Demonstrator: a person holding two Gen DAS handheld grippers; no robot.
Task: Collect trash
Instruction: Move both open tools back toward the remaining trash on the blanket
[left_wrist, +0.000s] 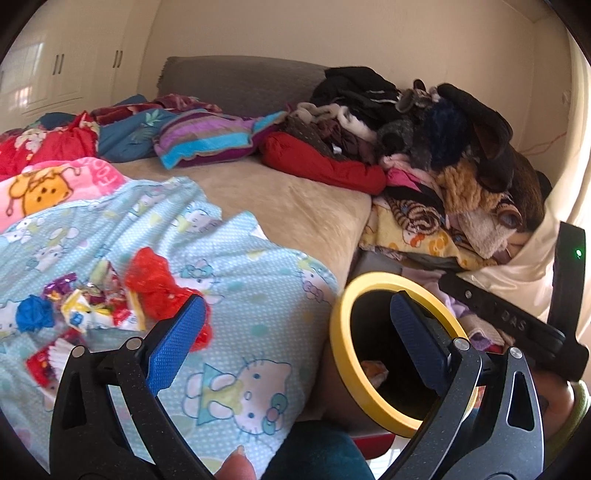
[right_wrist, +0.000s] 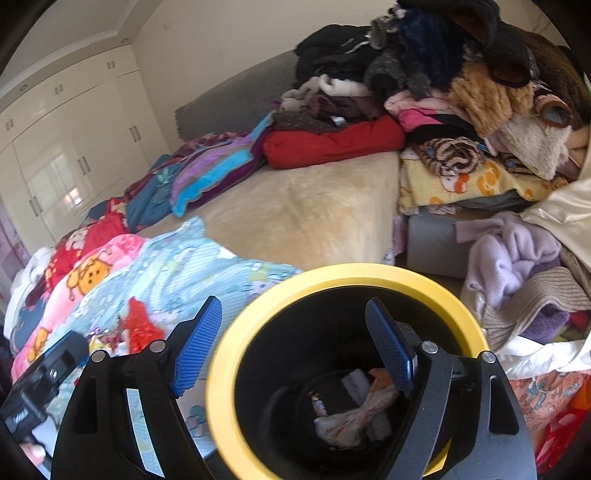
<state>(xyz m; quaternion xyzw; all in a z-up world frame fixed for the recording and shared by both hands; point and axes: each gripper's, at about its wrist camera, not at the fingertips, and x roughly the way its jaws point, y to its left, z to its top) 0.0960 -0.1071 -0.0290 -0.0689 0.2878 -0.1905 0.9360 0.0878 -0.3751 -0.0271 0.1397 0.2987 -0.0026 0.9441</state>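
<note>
A black bin with a yellow rim (left_wrist: 338, 332) stands beside the bed; in the right wrist view (right_wrist: 258, 306) it sits right below me with crumpled wrappers (right_wrist: 354, 413) at its bottom. A heap of trash lies on the light-blue cartoon-cat blanket (left_wrist: 251, 295): a red crumpled wrapper (left_wrist: 155, 284), a blue ball (left_wrist: 33, 314) and several small colourful wrappers (left_wrist: 88, 306). My left gripper (left_wrist: 295, 328) is open and empty, its left finger beside the red wrapper. My right gripper (right_wrist: 295, 343) is open and empty over the bin mouth.
A tall pile of clothes (left_wrist: 443, 140) lies on the bed's right side. A red folded garment (left_wrist: 317, 162) and bright blankets (left_wrist: 207, 136) lie further back. Beige mattress (left_wrist: 288, 199) shows in the middle. White wardrobes (right_wrist: 66, 147) stand at the left.
</note>
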